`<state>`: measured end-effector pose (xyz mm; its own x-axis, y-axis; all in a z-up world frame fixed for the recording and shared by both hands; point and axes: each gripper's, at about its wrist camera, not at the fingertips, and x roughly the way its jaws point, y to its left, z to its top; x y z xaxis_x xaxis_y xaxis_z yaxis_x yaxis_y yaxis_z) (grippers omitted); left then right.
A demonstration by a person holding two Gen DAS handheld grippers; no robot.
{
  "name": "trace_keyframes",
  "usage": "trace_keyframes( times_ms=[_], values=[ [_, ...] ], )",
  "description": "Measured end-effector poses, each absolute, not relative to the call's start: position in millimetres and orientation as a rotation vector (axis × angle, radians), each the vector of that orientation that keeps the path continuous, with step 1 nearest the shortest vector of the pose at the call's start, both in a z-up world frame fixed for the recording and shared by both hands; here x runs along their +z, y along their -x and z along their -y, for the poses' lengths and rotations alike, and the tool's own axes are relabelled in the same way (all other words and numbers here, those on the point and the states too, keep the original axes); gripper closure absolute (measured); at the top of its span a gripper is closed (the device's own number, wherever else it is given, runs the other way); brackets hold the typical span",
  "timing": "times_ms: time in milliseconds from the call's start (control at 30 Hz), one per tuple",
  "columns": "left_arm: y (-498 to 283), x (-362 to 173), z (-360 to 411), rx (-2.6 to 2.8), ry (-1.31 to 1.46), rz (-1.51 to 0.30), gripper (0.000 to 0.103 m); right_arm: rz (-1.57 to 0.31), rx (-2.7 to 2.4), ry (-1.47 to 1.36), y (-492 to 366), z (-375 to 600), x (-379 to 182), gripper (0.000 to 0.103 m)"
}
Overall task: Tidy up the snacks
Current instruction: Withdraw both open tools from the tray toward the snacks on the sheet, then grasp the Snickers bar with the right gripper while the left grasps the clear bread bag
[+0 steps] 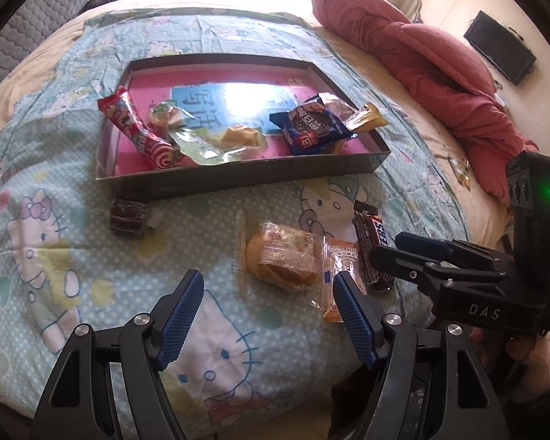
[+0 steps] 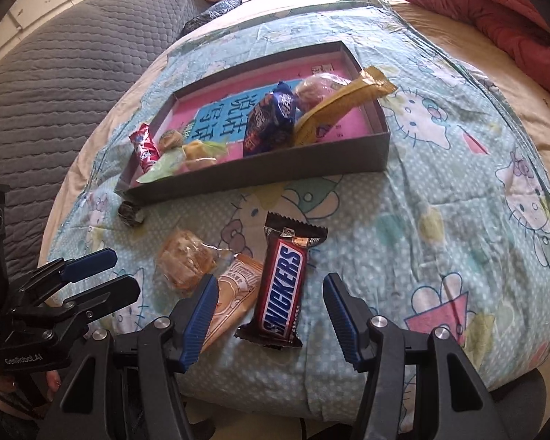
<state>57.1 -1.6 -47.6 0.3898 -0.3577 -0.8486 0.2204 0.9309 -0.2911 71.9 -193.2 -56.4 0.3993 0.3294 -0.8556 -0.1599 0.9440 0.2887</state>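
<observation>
Both tongs are held apart, nothing clamped: left gripper (image 1: 267,315), right gripper (image 2: 271,315). The Snickers bar (image 2: 282,286) is seen lying flat on the Hello Kitty sheet (image 2: 440,220), just ahead of the right gripper, touching the orange-wrapped cake (image 2: 234,293), outside the grey box (image 2: 260,174). It is judged light, fairly stiff, with a slick wrapper; a grip across the narrow mid-body is advised, not the crimped ends.
</observation>
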Motion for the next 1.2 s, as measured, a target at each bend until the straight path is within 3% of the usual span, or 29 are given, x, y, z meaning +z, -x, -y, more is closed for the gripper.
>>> trace_keyframes(
  times_ms=[433, 767, 1200],
  values=[
    [-73, -69, 17, -0.375, 0.104, -1.143, 0.028, -1.116, 0.298, -0.116, -76, 186, -65, 0.044],
    [-80, -79, 30, -0.382, 0.053, -1.159, 0.028, -1.105, 0.263, -0.014, -84, 182, -75, 0.068],
    [-91, -89, 39, -0.366, 0.048, -1.171, 0.028, -1.072, 0.26, 0.048, -103, 179, -83, 0.071]
  ],
)
